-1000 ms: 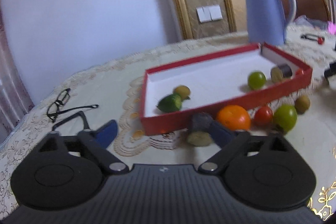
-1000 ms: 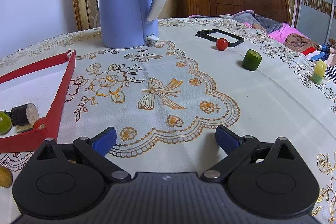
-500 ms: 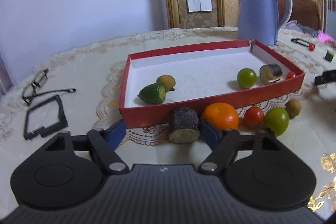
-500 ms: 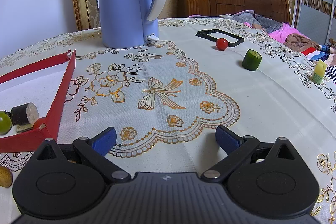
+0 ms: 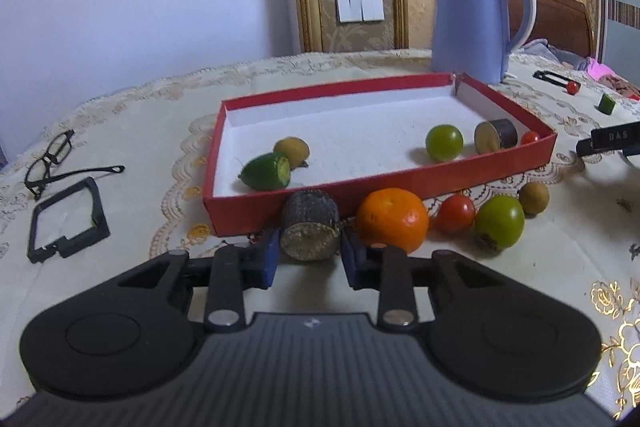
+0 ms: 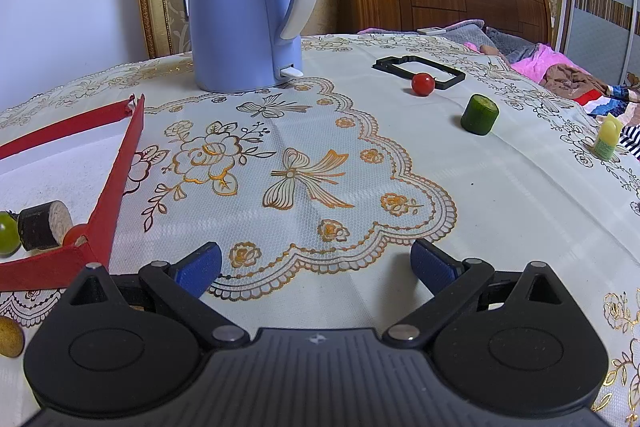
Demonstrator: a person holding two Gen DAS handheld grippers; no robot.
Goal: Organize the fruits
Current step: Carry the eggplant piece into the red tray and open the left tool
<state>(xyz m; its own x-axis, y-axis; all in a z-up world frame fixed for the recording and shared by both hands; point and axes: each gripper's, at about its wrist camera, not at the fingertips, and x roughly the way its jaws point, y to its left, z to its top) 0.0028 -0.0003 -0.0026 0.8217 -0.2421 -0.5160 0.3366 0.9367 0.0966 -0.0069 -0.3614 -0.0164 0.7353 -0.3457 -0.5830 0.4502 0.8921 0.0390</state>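
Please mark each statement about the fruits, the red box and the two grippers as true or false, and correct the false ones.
1. The left gripper has its pads at both sides of the dark cylinder piece. True.
2. The orange lies inside the red box. False: outside, before its front wall.
3. The right gripper holds a tomato. False: open, empty.
4. The blue kettle stands behind the box. True.
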